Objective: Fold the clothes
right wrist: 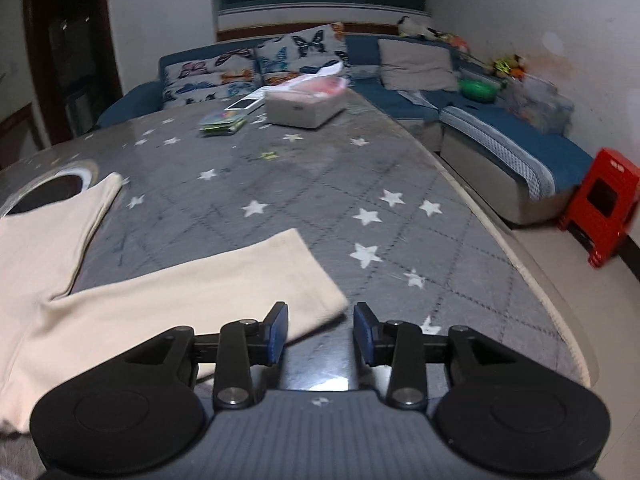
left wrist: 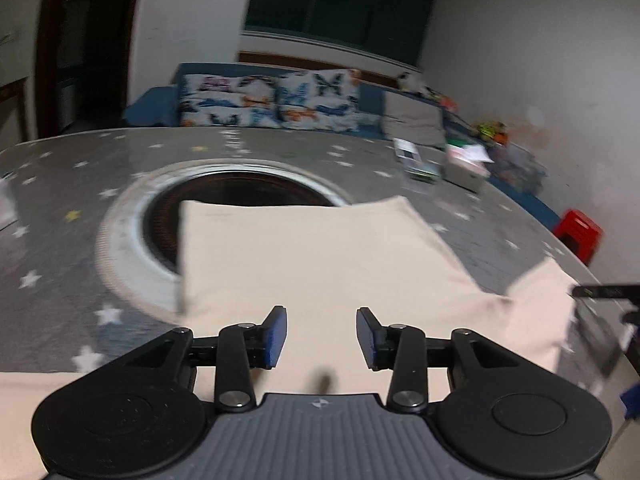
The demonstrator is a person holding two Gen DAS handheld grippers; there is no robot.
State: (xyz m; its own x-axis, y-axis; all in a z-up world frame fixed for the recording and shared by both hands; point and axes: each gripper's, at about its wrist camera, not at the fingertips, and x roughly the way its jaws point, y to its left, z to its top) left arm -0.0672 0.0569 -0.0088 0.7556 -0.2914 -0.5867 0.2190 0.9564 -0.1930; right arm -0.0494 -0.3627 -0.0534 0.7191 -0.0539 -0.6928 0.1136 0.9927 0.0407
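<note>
Right now both your grippers are spread, holding nothing. Your right gripper [right wrist: 320,332] sits at the sleeve [right wrist: 208,292] cuff, whose long axis runs toward 10 o'clock. Your left gripper [left wrist: 322,336] hovers over the cream garment [left wrist: 304,252] lying flat on the counter [right wrist: 304,184].

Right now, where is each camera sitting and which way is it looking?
Left wrist view: rides on the left gripper, looks forward over the cream shirt toward the sofa; its own open fingers show, and a dark part, likely the other gripper, at the right edge.
Right wrist view: rides on the right gripper, looks over the shirt's sleeve and the starry table; only its own open fingers show.
Shared: shirt, table, the table's round hole, sofa, red stool.
</note>
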